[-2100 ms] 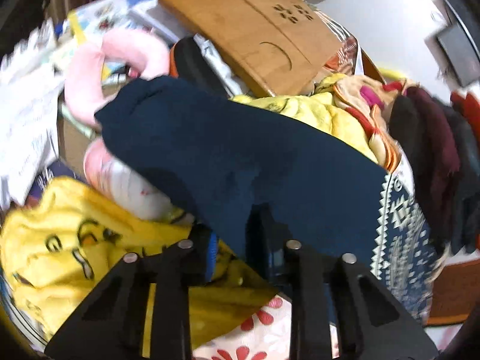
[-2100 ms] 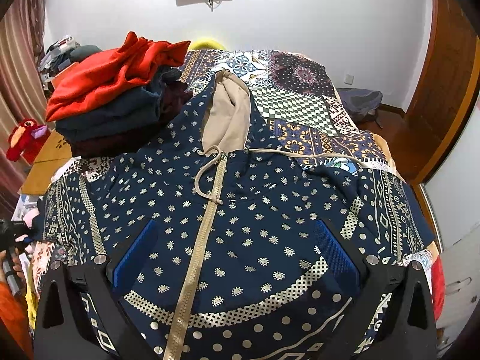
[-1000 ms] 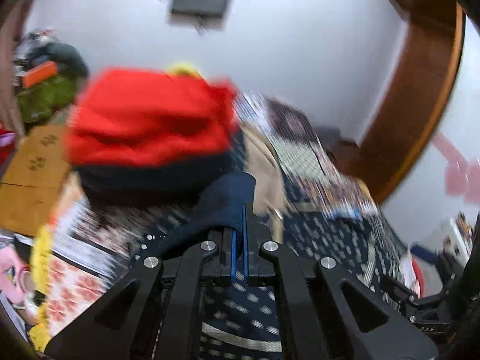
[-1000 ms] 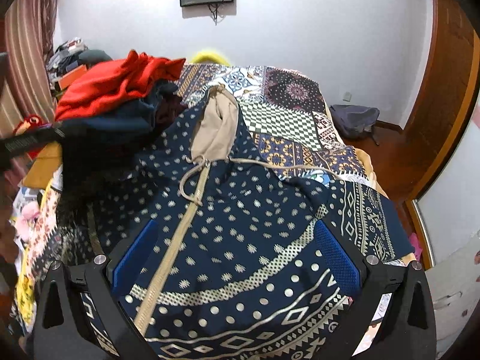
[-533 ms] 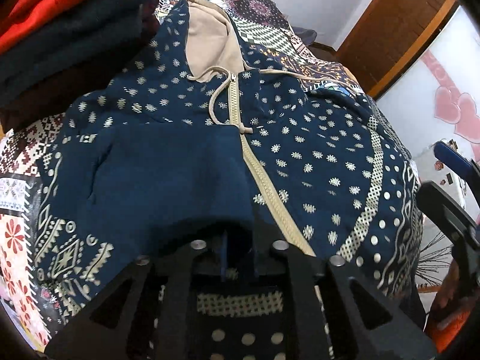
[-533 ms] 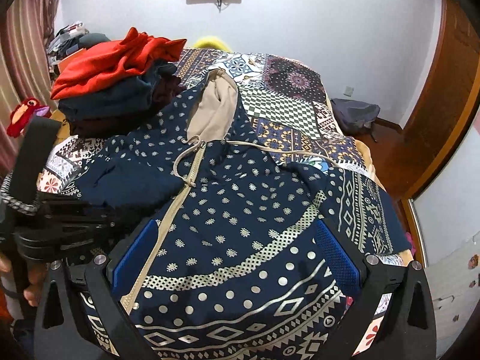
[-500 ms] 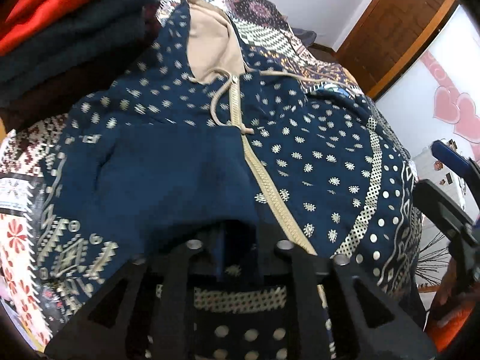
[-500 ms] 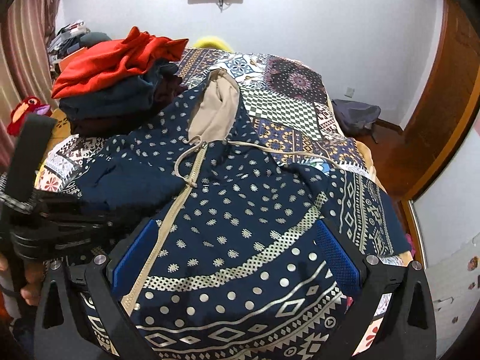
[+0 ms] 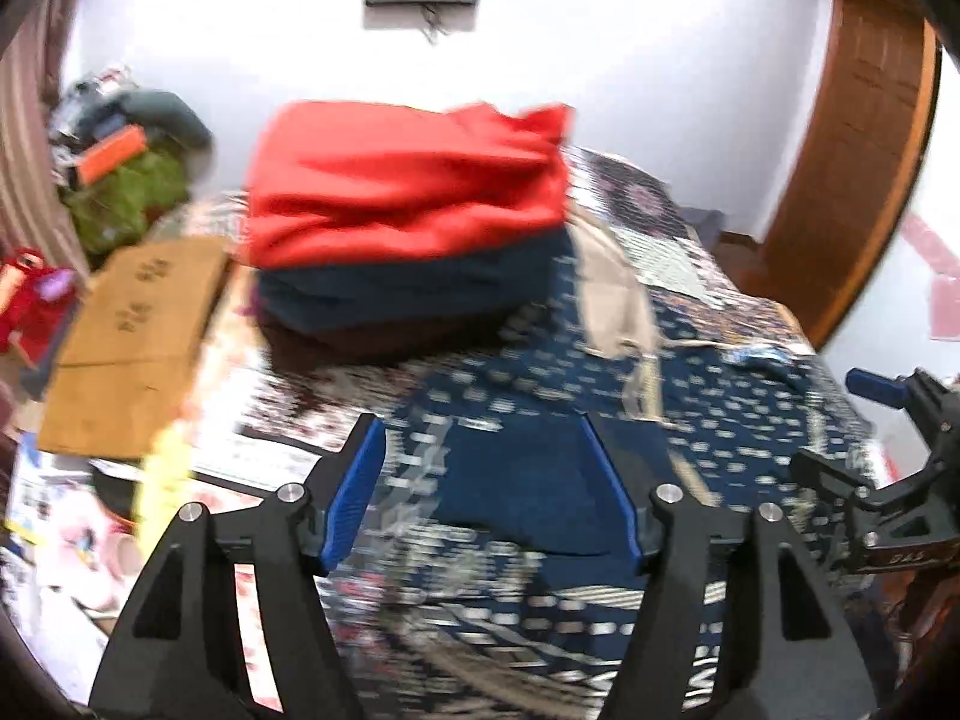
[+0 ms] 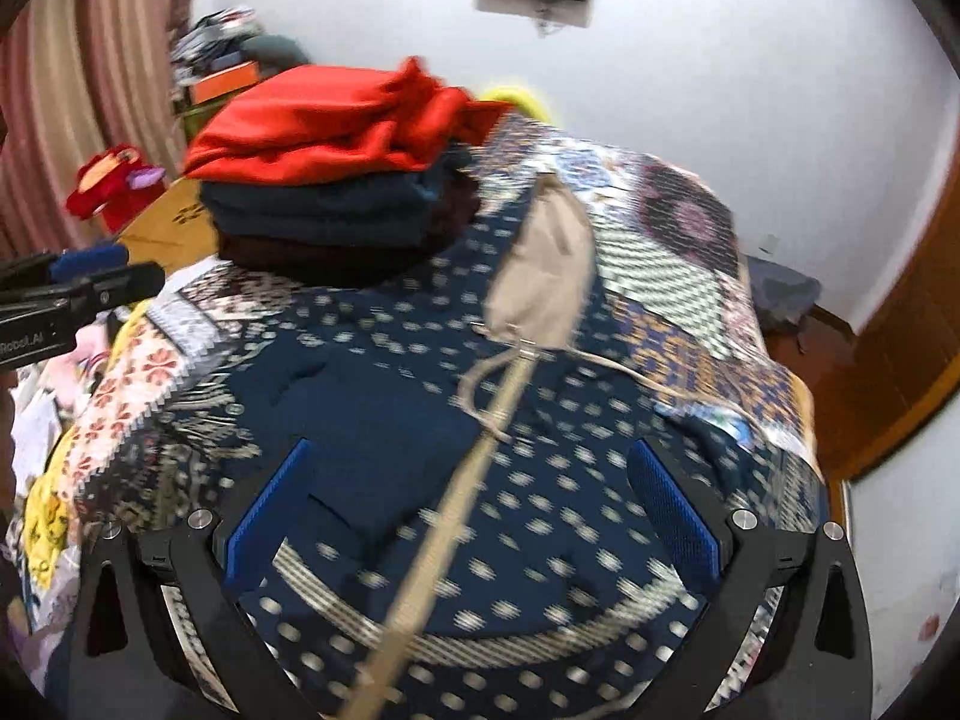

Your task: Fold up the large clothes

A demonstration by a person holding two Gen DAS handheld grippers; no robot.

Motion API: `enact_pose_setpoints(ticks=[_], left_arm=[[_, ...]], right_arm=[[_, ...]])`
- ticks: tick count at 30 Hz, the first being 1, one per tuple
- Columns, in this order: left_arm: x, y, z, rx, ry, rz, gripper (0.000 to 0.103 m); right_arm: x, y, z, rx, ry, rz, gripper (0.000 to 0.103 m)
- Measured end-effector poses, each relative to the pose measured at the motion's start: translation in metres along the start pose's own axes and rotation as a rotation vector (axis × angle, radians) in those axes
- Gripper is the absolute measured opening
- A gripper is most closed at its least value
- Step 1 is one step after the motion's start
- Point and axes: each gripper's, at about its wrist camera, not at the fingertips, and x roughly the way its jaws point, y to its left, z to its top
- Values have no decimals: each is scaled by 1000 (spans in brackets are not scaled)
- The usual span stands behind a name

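- We see a box (image 9: pixel 138 348) lying flat at the far left, beside the bed (image 10: pixel 690 222).
- Next to it, a stack (image 9: pixel 408 240) of folded clothes, red on top, sits on the bed's far left part.
- Our left gripper (image 9: pixel 480 498) has just been opening; its jaws stand apart with nothing pressed between them, above the folded-in plain navy sleeve (image 9: pixel 516 480).
- The hoodie (image 10: pixel 540 480) lies spread face up on the bed, hood away from us, zipper running down the middle.
- Our right gripper (image 10: pixel 468 516) is spread wide and empty above the hoodie's lower front.
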Motion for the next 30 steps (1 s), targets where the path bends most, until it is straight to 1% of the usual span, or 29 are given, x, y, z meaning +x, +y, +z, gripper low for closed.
enact_pose_setpoints(ticks=[4,6,8,10,12,15,16,17,19,21,22,23,24,25,26,29,30], left_arm=[[5,33,-8,-25,31,46,67],[11,51,-18,-50,66,64,67],[18,61,-29,-65,97,78,67],[26,72,-40,-81,134,90,67],[33,79,-51,-92,160,91,67],[42,84,-63,-108,189,86,67],[45,85,-67,-111,198,83,67],[47,85,-69,-111,205,82,67],[50,86,-74,-118,220,78,67],[53,87,-78,-125,234,65,67],[54,87,-80,-125,241,59,67],[55,86,-81,-123,245,55,67],[55,85,-82,-118,248,53,67],[56,83,-84,-114,252,53,67],[58,82,-84,-111,256,52,67],[61,77,-84,-107,263,51,67],[61,76,-83,-105,262,50,67]], right_arm=[[23,31,12,-82,47,56,103],[40,48,17,-118,92,100,103],[61,68,20,-153,149,150,101],[77,83,21,-179,189,177,100],[91,95,22,-200,216,185,99],[118,111,19,-227,276,193,92],[128,114,17,-226,311,205,82],[136,116,17,-223,338,211,68],[152,117,11,-201,386,219,58],[155,116,10,-184,381,215,55],[153,115,11,-180,364,199,43],[151,114,12,-182,353,181,28],[149,111,12,-175,339,167,23],[147,107,13,-159,329,164,14],[145,103,14,-140,317,165,11],[131,83,19,-69,265,177,10],[122,76,21,-47,233,172,10]])
